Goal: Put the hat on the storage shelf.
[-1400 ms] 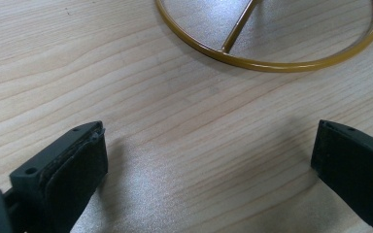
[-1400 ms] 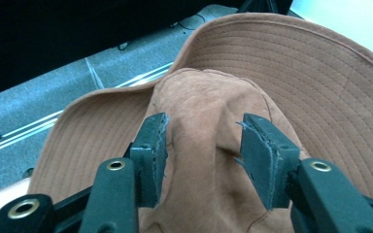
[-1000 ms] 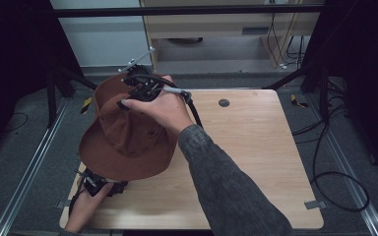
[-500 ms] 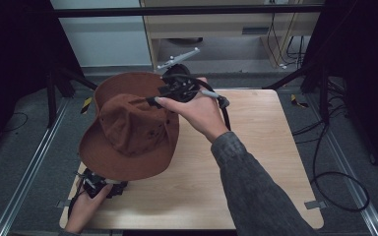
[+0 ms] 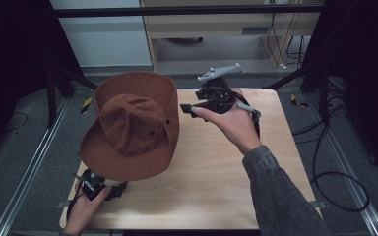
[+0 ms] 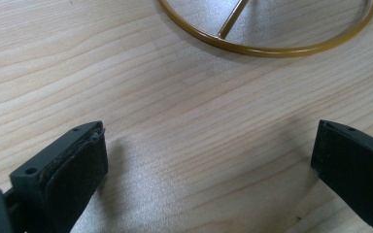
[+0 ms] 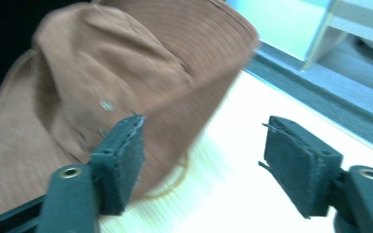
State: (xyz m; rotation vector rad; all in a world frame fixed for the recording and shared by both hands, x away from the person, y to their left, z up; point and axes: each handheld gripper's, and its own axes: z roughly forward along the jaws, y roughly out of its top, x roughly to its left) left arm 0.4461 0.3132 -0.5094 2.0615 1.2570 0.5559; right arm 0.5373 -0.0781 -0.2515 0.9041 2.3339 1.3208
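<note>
High view: two grippers, the right gripper (image 5: 186, 109) at centre with jaws just spreading and empty, the left gripper (image 5: 98, 185) lower left, released, flank one brown wide-brimmed fabric hat (image 5: 133, 125) on one gold wire ring stand (image 6: 272, 46), left on one wooden table (image 5: 211, 177).

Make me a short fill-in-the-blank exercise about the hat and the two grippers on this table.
1. The hat is ____ in colour.
2. The right gripper has its jaws ____, with nothing between them.
3. The left gripper points at a ____ ring lying on the table.
4. In the high view, the right gripper is to the ____ of the hat.

Missing words: brown; open; gold; right
</note>
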